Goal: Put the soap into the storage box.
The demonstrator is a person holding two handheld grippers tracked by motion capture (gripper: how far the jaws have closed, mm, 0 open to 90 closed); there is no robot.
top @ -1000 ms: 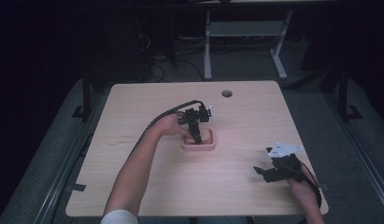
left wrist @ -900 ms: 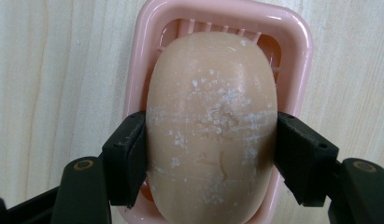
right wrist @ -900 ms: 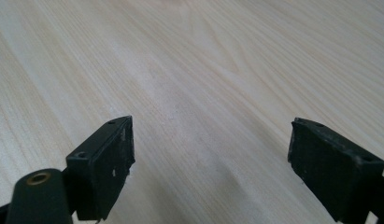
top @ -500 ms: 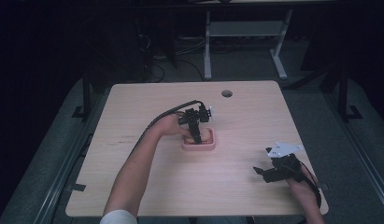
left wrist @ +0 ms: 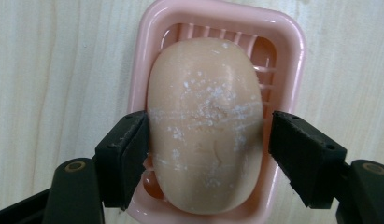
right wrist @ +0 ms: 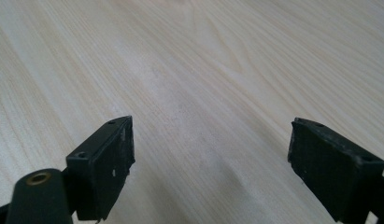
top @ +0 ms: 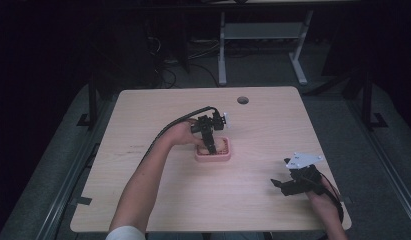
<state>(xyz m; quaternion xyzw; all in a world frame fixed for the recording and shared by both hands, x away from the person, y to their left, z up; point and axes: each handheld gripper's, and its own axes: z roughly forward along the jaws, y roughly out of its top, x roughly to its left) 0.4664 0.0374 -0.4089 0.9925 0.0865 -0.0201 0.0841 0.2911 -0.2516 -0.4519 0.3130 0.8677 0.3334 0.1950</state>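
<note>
Left gripper (left wrist: 206,140), jaws just opening, released around the soap (left wrist: 206,126), now seated in its pink dish (left wrist: 292,56); right gripper (right wrist: 210,172) idles open over the tabletop (right wrist: 203,70).

I see a tan soap bar (left wrist: 206,126) flecked white, in a pink ribbed dish (left wrist: 292,51); pale wood-grain table (right wrist: 227,60); both grippers' jaws black.

The soap (left wrist: 206,126) lies in the dish (left wrist: 295,56) mid-table (top: 158,200).

The wooden table (top: 158,200) carries a pink dish (top: 213,156) near its middle; a soap (left wrist: 206,121) lies in it.
</note>
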